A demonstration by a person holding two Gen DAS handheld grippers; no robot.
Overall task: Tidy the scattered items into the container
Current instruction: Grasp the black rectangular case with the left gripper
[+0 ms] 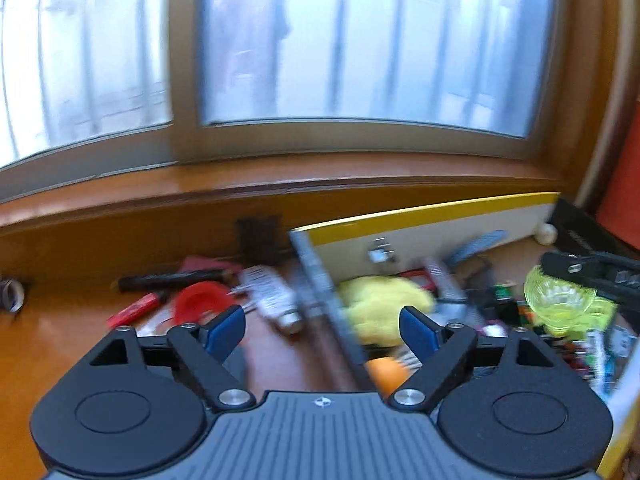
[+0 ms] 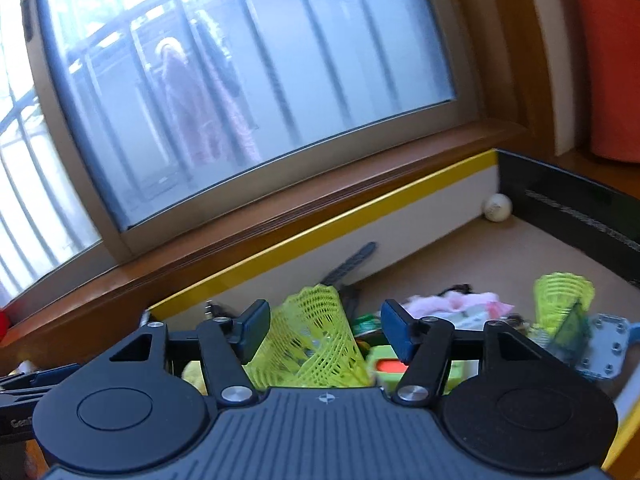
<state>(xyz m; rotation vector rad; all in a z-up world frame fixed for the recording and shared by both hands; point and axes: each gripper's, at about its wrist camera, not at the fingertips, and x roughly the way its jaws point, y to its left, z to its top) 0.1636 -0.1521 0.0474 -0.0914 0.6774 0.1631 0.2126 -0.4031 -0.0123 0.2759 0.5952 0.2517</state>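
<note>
Left tongs (image 1: 322, 330): spread, empty, poised over container (image 1: 440, 210) wall.
Right tongs (image 2: 324, 334): parted, gripping nothing, yellow shuttlecock (image 2: 316, 340) loose between pads, inside container, apparently for release.
Outside on surface (image 1: 60, 340): red lighter (image 1: 138, 308), bottle (image 1: 276, 300).

Daylight enters through the frosted window (image 1: 360, 44), brightest at its upper panes, near blown out; railing bars beyond the glass read soft and hazy; glare streak on the wooden sill (image 1: 240, 184) just below the window; left wrist view smeared by motion blur, clutter below the sill indistinct; right wrist view sharper, blur milder; fisheye bows the window frame, strongest toward the picture edges; corners dark.
</note>
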